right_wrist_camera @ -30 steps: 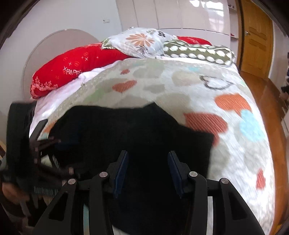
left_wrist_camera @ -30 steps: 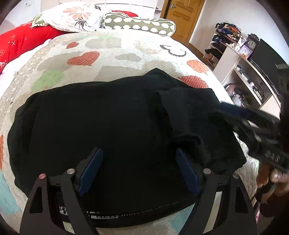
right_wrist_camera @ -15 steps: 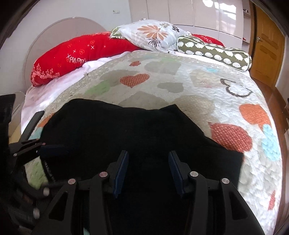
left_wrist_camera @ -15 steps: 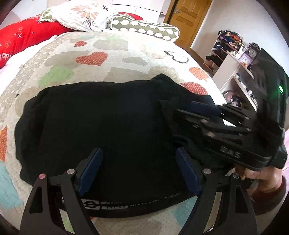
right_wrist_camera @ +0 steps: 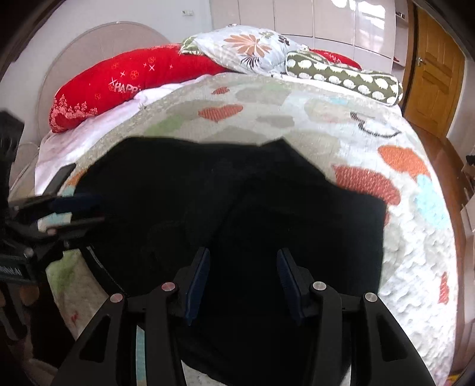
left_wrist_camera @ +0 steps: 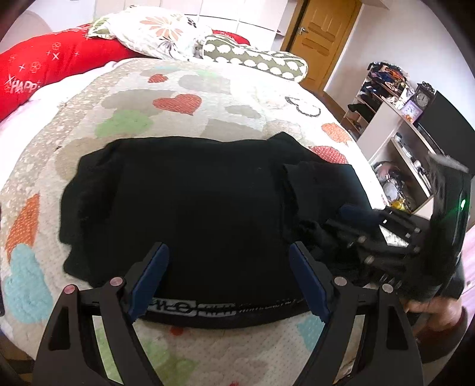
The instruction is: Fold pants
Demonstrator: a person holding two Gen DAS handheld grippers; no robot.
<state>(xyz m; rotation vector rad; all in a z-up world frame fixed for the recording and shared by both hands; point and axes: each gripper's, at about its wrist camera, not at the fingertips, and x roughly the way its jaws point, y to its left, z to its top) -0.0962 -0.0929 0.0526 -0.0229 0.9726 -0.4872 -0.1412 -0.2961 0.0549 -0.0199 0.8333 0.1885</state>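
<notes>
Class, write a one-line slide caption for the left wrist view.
Open left gripper hovers over black pants on a heart-patterned quilt.

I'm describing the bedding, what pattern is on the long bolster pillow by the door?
Olive green with white scalloped blobs, on the bolster pillow; clearest in the right wrist view.

Bright daylight, glare on the wardrobe doors [right_wrist_camera: 341, 26], strong fisheye bending, blurred frame edges.

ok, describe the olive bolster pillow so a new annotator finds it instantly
Start at the bed with the heart-print quilt and look to its head end. There, right of the long red pillow and the white floral pillow, lies the bolster. It alone is a cylinder, olive green with white scalloped spots.
</notes>
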